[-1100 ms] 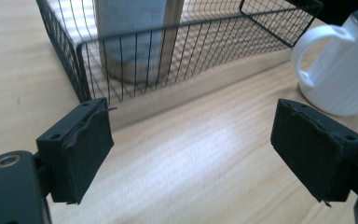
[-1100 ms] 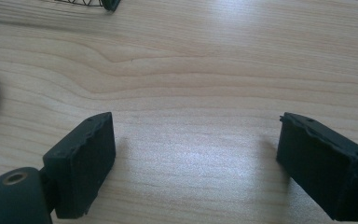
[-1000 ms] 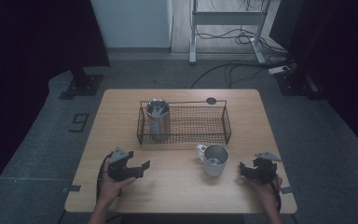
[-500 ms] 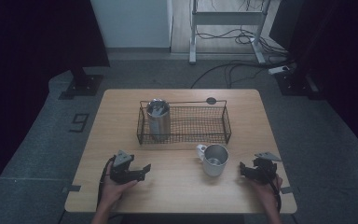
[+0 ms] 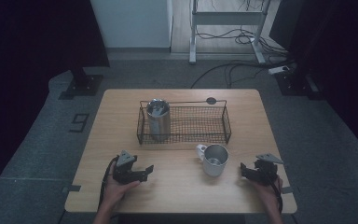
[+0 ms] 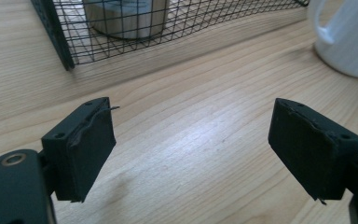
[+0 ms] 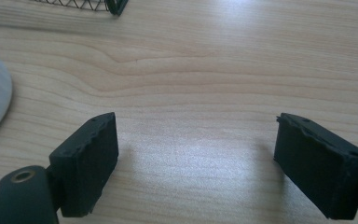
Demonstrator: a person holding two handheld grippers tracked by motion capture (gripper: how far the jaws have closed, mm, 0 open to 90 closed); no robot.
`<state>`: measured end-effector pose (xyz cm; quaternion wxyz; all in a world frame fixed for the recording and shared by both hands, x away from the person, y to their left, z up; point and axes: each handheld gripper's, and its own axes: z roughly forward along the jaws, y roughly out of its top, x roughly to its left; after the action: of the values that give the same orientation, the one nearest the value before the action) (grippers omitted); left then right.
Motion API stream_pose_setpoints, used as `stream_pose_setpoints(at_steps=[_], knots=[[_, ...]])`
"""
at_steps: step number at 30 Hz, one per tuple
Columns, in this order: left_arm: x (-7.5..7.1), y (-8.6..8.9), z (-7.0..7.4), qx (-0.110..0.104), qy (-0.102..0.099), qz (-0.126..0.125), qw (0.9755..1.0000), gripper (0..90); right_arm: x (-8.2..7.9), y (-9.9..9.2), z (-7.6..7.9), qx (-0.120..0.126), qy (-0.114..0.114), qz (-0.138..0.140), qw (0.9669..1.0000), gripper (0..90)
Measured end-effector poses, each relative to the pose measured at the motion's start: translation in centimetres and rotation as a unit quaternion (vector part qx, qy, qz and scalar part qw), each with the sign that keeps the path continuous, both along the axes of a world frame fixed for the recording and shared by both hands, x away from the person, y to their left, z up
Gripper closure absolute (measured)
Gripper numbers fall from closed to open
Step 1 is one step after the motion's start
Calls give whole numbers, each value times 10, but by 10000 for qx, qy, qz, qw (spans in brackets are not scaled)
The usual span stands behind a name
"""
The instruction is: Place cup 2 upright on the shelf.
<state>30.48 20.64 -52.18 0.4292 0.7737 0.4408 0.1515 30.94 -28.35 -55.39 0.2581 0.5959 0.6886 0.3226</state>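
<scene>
Standing between both grippers, white mug (image 5: 213,159) seemingly nearer right gripper (image 5: 249,171).

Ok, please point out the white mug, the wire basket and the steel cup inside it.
white mug (image 5: 215,160), high view, on its front wall.
wire basket (image 5: 227,122), high view, on its right end wall.
steel cup (image 5: 159,123), high view, on its side wall.
</scene>
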Motion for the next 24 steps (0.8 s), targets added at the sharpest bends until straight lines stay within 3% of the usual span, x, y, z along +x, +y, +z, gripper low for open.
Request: stream_pose_setpoints(at_steps=[5,8,15,19,24], knots=[[1,-1,-1,22,30,-27,10000,147,-4,0,5,36,-129,-5,9999,142],[0,-5,-3,160,76,-50,9998,147,-7,1,12,116,-245,46,9996,155],[-3,-7,0,206,5,-71,9998,147,-15,0,23,320,-396,124,9986,160],[-3,-7,0,219,-5,-76,9997,147,-21,3,36,536,-571,315,9964,166],[-4,-6,2,168,-98,-22,9998,149,-27,8,48,637,-727,454,9943,167]])
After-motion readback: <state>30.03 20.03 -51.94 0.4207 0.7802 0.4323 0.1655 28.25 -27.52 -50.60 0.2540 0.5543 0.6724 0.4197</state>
